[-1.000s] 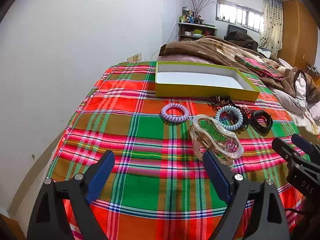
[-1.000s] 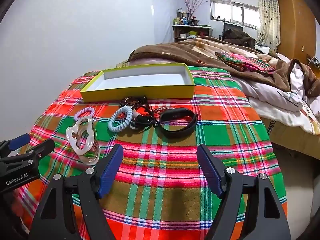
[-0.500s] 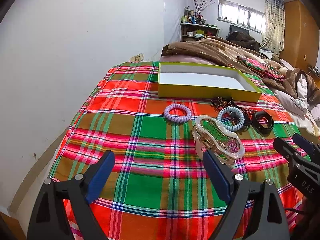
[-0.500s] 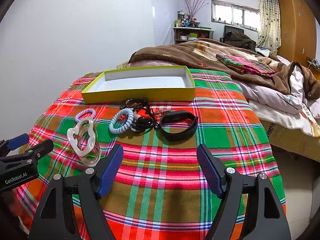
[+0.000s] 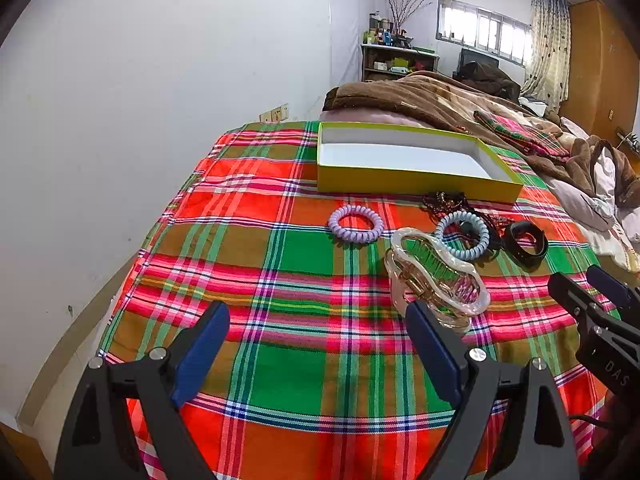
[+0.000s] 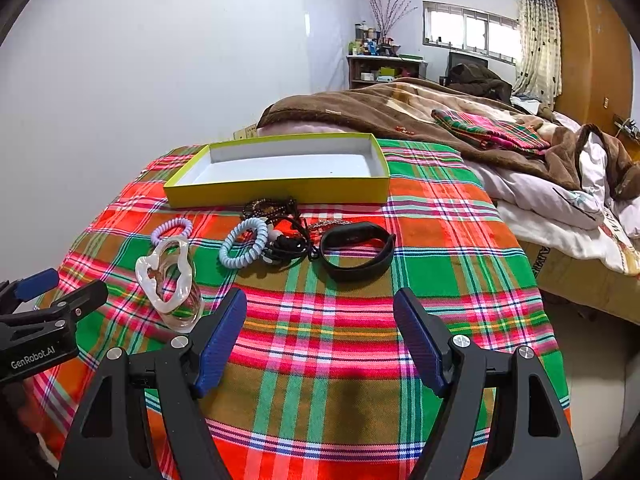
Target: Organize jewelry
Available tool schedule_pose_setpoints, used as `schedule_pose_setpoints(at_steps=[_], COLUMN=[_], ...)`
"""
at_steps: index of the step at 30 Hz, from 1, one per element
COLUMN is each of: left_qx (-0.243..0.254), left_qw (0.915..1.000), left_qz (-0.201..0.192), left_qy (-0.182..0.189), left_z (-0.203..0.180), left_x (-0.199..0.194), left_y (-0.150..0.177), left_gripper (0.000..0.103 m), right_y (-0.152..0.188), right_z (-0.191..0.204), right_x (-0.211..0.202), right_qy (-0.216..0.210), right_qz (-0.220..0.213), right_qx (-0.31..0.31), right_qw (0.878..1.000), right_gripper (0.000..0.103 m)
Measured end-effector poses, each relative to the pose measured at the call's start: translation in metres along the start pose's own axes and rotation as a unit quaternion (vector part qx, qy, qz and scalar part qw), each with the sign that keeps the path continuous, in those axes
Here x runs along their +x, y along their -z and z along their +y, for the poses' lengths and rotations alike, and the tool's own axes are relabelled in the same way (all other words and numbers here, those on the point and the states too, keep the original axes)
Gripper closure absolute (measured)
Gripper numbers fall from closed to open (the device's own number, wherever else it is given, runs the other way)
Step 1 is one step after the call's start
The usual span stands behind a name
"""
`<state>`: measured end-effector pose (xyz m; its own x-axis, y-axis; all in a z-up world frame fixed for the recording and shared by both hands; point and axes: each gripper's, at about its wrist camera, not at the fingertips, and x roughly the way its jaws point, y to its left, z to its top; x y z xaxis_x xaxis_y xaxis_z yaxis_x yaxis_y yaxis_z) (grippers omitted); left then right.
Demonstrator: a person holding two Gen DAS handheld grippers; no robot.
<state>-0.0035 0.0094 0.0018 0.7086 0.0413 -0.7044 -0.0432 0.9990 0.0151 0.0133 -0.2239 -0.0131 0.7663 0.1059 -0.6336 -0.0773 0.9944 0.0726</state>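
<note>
An empty yellow box (image 5: pixel 416 182) (image 6: pixel 280 192) with a white inside lies at the far side of the plaid cloth. In front of it lie a purple coil hair tie (image 5: pixel 356 224) (image 6: pixel 172 229), a light blue coil hair tie (image 5: pixel 462 236) (image 6: pixel 244 243), a clear hair claw clip (image 5: pixel 436 276) (image 6: pixel 168 280), a tangle of dark beads and cords (image 5: pixel 448 202) (image 6: pixel 276 216), and a black wristband (image 5: pixel 526 240) (image 6: pixel 356 250). My left gripper (image 5: pixel 318 344) is open and empty, its right finger just before the claw clip. My right gripper (image 6: pixel 320 334) is open and empty, short of the wristband.
The plaid cloth (image 5: pixel 288 248) covers a table beside a white wall (image 5: pixel 140 100). A bed with a brown blanket (image 6: pixel 400 112) and white bedding (image 6: pixel 560 208) lies right and behind. The table's right edge (image 6: pixel 548 280) drops to the floor.
Both views have drawn slightly back or tilted; the objects sit a little farther right in the left view. Nothing on the cloth has moved and both grippers stay open.
</note>
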Motion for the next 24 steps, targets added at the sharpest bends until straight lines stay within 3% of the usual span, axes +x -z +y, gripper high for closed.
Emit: schedule_pose_setpoints(at_steps=[24], left_qx=[-0.002], left_qw=[1.0], left_qz=[0.002], left_qy=[-0.002], left_z=[-0.0007], left_x=[0.0002], left_y=[-0.0019], left_gripper=[0.012], right_y=[-0.0017], right_z=[0.0001], right_x=[0.0021], right_qy=[-0.001], right_qz=[0.001], right_qx=[0.0], right_qw=[1.0], right_gripper=[0.027])
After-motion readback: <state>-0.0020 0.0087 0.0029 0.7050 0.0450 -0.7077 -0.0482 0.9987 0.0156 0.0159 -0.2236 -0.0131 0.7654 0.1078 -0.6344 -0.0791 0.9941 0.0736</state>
